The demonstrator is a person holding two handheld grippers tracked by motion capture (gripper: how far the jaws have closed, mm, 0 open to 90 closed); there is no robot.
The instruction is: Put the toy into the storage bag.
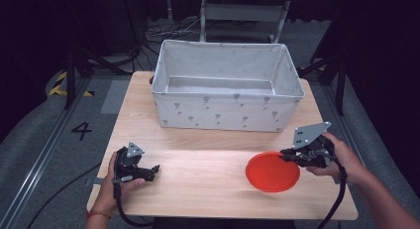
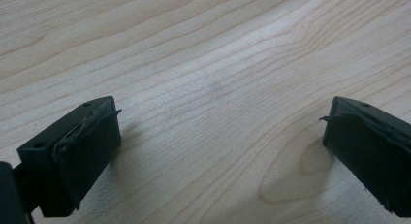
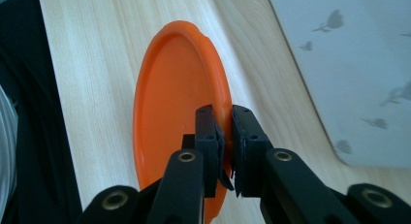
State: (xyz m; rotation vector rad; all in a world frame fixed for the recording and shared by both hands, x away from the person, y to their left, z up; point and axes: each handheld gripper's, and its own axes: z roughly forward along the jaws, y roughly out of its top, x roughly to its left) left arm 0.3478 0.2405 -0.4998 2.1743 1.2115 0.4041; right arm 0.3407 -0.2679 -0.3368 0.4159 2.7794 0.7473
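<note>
An orange round plate point(image 1: 271, 172) is over the front right part of the wooden table point(image 1: 198, 189). My right gripper point(image 1: 286, 154) is shut on the plate's far right rim, coming in from the right. In the right gripper view the jaws pinch the plate's point(image 3: 174, 98) rim between their pads, at the right gripper point(image 3: 224, 115). My left gripper point(image 1: 154, 170) rests at the front left of the table, held by a hand. In the left gripper view the left gripper point(image 2: 218, 124) stands wide open over bare wood, with nothing between its jaws.
A large white fabric bin point(image 1: 225, 112) with small grey prints stands at the back of the table, open at the top. Its wall point(image 3: 349, 64) is close on the right of the plate. Cables trail off the table's front edge. Grey floor lies around.
</note>
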